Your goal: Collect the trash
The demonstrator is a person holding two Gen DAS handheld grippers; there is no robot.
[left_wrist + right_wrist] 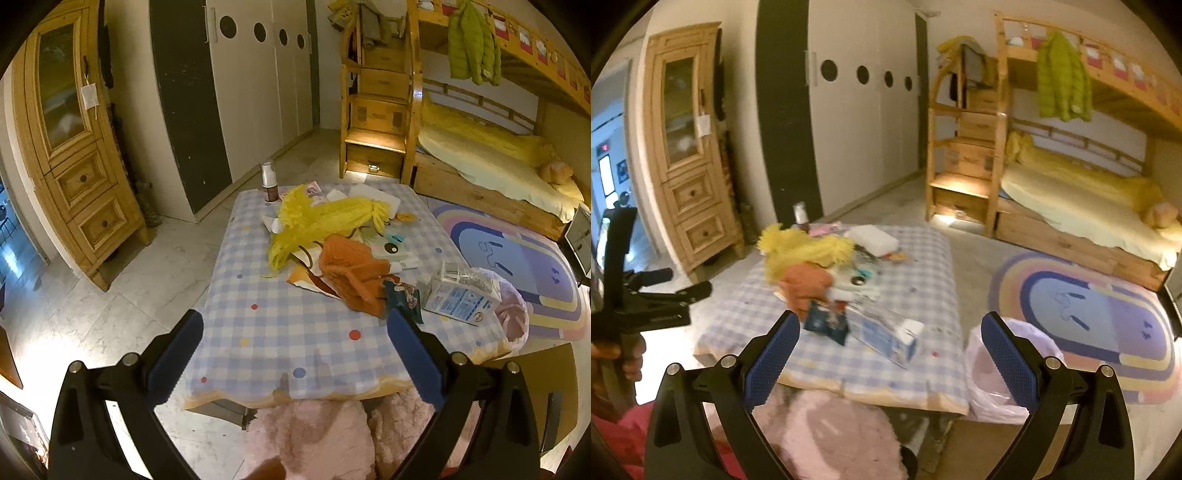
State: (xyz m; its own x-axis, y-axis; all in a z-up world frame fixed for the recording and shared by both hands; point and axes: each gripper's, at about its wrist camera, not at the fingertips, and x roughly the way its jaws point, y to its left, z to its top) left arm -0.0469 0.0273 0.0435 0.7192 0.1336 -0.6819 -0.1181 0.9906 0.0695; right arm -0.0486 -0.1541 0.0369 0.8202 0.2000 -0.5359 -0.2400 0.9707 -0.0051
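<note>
1 milk carton, 1 snack wrapper, 1 bottle, 1 trash bag, 2 wigs: yellow, orange

I am in a child's bedroom at home — a wooden bunk bed with drawer steps stands far right, a rainbow rug beside it, a white wardrobe on the far wall, a pine cabinet left.

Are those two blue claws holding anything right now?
No. The left gripper and right gripper are both open and empty above the table.
</note>
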